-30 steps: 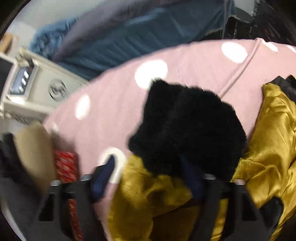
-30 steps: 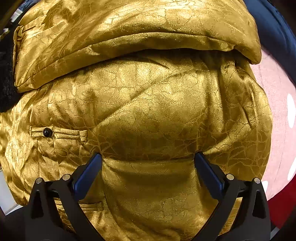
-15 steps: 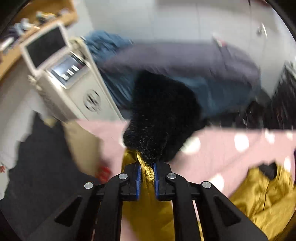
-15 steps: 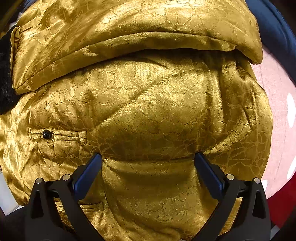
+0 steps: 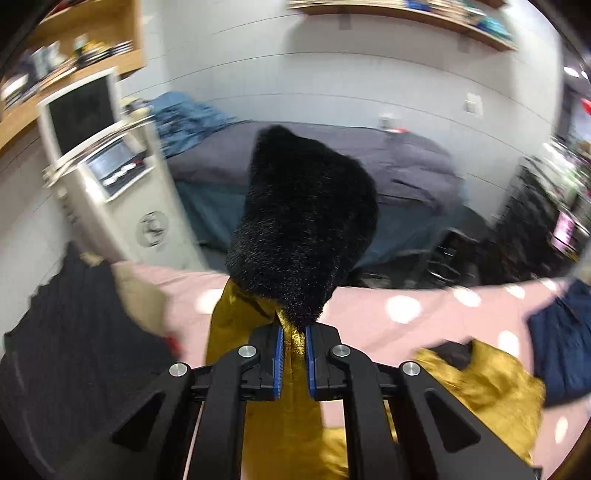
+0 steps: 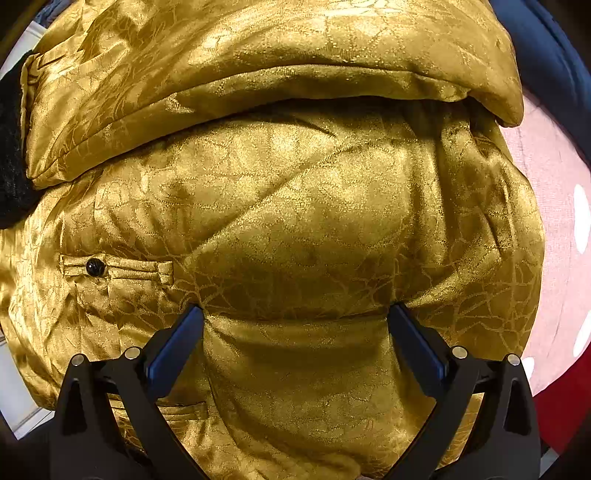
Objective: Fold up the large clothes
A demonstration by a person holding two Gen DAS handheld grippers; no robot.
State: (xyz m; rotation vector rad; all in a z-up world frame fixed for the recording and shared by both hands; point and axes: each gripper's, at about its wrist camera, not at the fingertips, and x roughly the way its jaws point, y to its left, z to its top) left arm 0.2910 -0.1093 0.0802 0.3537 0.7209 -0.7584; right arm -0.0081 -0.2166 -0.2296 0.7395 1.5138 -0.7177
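Note:
A gold satin jacket (image 6: 295,221) with black fur cuffs lies on a pink polka-dot cover (image 5: 406,310). My left gripper (image 5: 293,350) is shut on the gold sleeve just below its black fur cuff (image 5: 303,229) and holds it lifted above the cover. The rest of the jacket (image 5: 480,391) lies lower right in the left wrist view. My right gripper (image 6: 295,325) is open, its blue pads (image 6: 177,339) pressed into the jacket's padded body beside a buttoned pocket flap (image 6: 114,266). A folded gold sleeve (image 6: 258,74) lies across the top.
A white machine with a screen (image 5: 110,173) stands at the left. A bed with grey and blue bedding (image 5: 406,173) is behind. Dark fabric (image 5: 74,350) hangs at lower left. A navy garment (image 5: 561,339) lies at the right. Wooden shelves (image 5: 406,14) line the wall.
My left gripper closed on the sleeve near the fur cuff and raised it off the cover, tilting up toward the room. My right gripper stayed pressed on the jacket.

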